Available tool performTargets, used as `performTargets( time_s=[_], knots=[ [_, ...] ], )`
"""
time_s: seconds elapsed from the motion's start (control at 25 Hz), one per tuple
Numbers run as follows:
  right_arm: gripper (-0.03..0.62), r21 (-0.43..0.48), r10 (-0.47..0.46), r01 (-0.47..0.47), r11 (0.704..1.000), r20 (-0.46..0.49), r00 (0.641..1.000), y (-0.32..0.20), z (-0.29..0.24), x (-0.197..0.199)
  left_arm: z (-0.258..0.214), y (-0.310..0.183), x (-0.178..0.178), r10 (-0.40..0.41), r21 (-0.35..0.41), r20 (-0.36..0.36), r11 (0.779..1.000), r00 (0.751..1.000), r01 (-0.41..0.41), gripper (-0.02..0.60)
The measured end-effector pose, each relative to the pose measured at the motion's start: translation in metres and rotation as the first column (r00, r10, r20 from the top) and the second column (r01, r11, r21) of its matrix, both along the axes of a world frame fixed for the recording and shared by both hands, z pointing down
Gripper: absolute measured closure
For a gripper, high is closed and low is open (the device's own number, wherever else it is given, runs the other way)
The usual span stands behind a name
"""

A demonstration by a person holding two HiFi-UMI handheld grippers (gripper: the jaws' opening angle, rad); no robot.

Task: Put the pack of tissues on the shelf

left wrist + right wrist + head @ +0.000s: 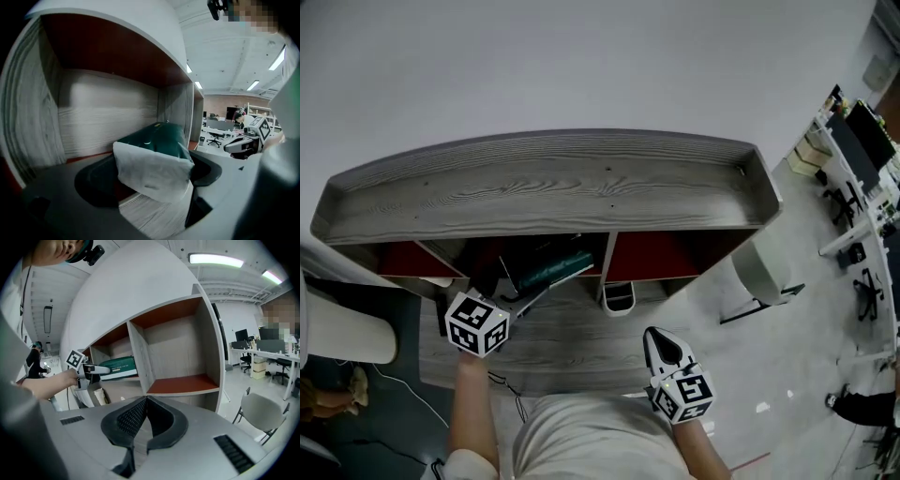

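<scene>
Jaws of the left gripper [152, 183] clamp the white near end of the dark green pack of tissues [161, 140], which reaches ahead of them into a compartment of the shelf [553, 183], while the right gripper [146, 404] hangs well back, its jaws pressed together on nothing.

Setting: open-plan office. Rows of tables [274, 355] with monitors [241, 335] at 3 o'clock in the right gripper view; swivel chairs [245, 361], strip ceiling lights [215, 259], pale polished floor [806, 356].
</scene>
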State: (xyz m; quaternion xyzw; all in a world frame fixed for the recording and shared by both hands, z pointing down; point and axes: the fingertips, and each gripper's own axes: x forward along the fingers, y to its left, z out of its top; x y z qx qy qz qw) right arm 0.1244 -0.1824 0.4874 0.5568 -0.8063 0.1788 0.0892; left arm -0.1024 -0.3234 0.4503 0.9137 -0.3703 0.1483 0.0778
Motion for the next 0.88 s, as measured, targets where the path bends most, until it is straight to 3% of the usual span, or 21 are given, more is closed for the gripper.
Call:
performTargets(
  time_s=[0.2, 0.44, 0.64, 0.72, 0.8, 0.88],
  knots=[
    [0.566, -0.014, 0.021, -0.022, 1.0, -0.027, 0.999, -0.002, 0.003, -0.005, -0.005, -0.022, -0.004, -0.024, 0.053, 0.025, 0.998, 0.999, 0.023, 0.13],
    [0.566, -0.031, 0.036, -0.037, 0.999, -0.038, 0.999, -0.001, 0.007, -0.008, -0.01, -0.036, -0.021, -0.155, 0.069, -0.017, 0.985, 0.988, 0.156, 0.117],
    [0.566, -0.035, 0.028, -0.03, 0.999, -0.046, 0.999, -0.001, 0.008, -0.013, -0.005, -0.041, -0.041, -0.274, 0.05, -0.057, 0.959, 0.96, 0.277, 0.121],
    [0.566, -0.037, 0.026, -0.028, 0.999, -0.049, 0.998, 0.0, 0.008, -0.014, -0.006, -0.042, -0.04, -0.262, 0.057, -0.062, 0.962, 0.963, 0.265, 0.17],
    [0.566, -0.04, 0.026, -0.028, 0.999, -0.051, 0.998, 0.002, 0.009, -0.014, -0.007, -0.043, -0.033, -0.235, 0.072, -0.036, 0.969, 0.971, 0.237, 0.275],
    [0.566, -0.042, 0.027, -0.029, 0.999, -0.053, 0.998, 0.003, 0.01, -0.013, -0.005, -0.046, -0.029, -0.235, 0.07, 0.002, 0.97, 0.972, 0.234, 0.302]
  ],
)
